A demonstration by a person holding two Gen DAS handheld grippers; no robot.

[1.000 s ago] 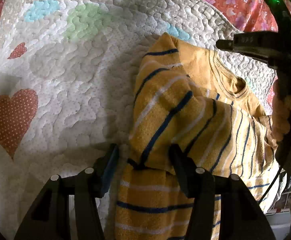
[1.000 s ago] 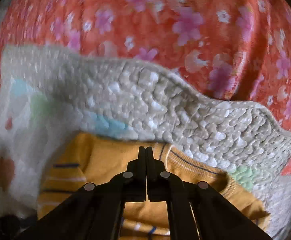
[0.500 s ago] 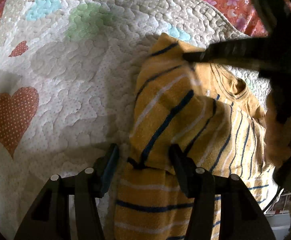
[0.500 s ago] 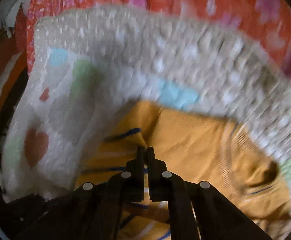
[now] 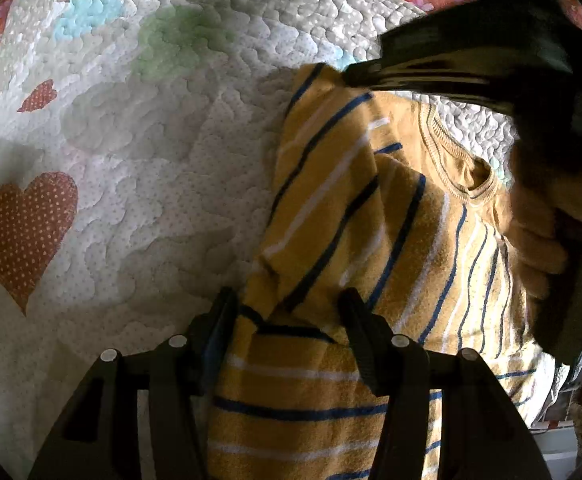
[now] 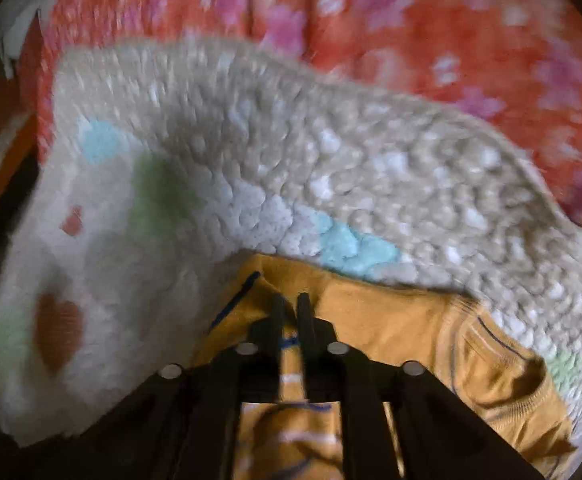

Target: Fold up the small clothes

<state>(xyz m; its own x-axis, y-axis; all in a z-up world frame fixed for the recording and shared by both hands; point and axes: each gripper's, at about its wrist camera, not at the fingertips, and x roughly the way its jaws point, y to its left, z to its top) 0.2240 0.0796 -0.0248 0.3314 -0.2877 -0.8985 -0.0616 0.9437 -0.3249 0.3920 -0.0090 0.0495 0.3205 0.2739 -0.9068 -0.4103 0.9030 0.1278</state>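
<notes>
A yellow shirt (image 5: 371, 240) with blue and white stripes lies on a white quilted blanket (image 5: 151, 160), one sleeve folded over its front. My left gripper (image 5: 289, 308) rests low on the shirt's left edge. Its fingers stand apart, with the folded sleeve's cuff lying between them, and the pads do not visibly press it. My right gripper (image 6: 291, 306) is over the shirt's (image 6: 371, 320) top left shoulder corner. Its jaws are opening, and a narrow gap shows yellow fabric underneath. In the left wrist view the right gripper (image 5: 355, 74) is a dark blurred shape reaching that corner.
The blanket (image 6: 331, 160) carries hearts (image 5: 27, 232) and pastel patches and lies on a red floral bedspread (image 6: 411, 40). A person's hand (image 5: 539, 248) holds the right gripper over the shirt's right side. Bare quilt stretches left of the shirt.
The right gripper has moved left along the shirt's top to its shoulder corner, and its shut jaws have parted slightly. The left gripper and the shirt have not moved.
</notes>
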